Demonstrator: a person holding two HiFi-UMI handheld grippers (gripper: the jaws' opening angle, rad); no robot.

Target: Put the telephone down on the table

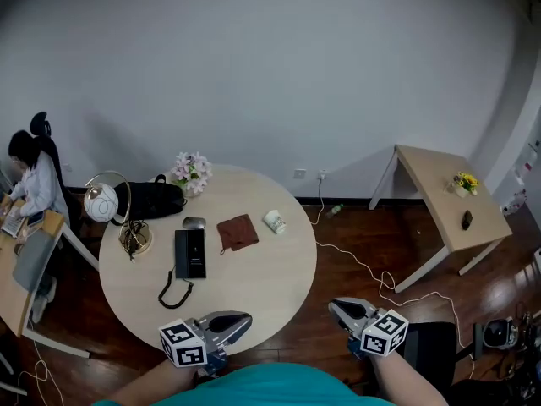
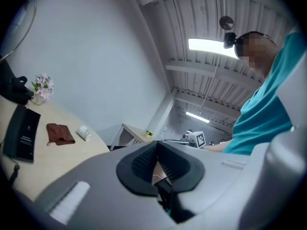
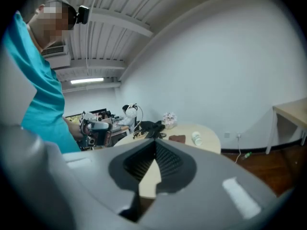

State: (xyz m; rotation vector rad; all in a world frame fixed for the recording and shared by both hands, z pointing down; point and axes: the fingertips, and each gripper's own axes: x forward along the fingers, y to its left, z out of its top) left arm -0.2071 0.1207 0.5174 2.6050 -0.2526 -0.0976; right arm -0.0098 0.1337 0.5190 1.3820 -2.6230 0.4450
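Note:
The black telephone (image 1: 190, 254) lies flat on the round wooden table (image 1: 254, 279), its coiled cord (image 1: 173, 293) trailing toward the near edge. In the left gripper view the telephone (image 2: 21, 133) shows at far left on the table (image 2: 53, 162). My left gripper (image 1: 247, 318) (image 2: 157, 145) hovers at the table's near edge, shut with nothing in it, well apart from the phone. My right gripper (image 1: 333, 304) (image 3: 154, 142) hangs over the floor to the right of the table, its tips together and empty.
On the table are a mouse (image 1: 193, 222), brown cloth (image 1: 237, 232), white cup (image 1: 274, 221), flowers (image 1: 191, 172), black bag (image 1: 152, 200) and lamp (image 1: 101, 201). A white cable (image 1: 372, 269) crosses the floor. A second table (image 1: 444, 218) stands right. A person (image 1: 30, 176) sits far left.

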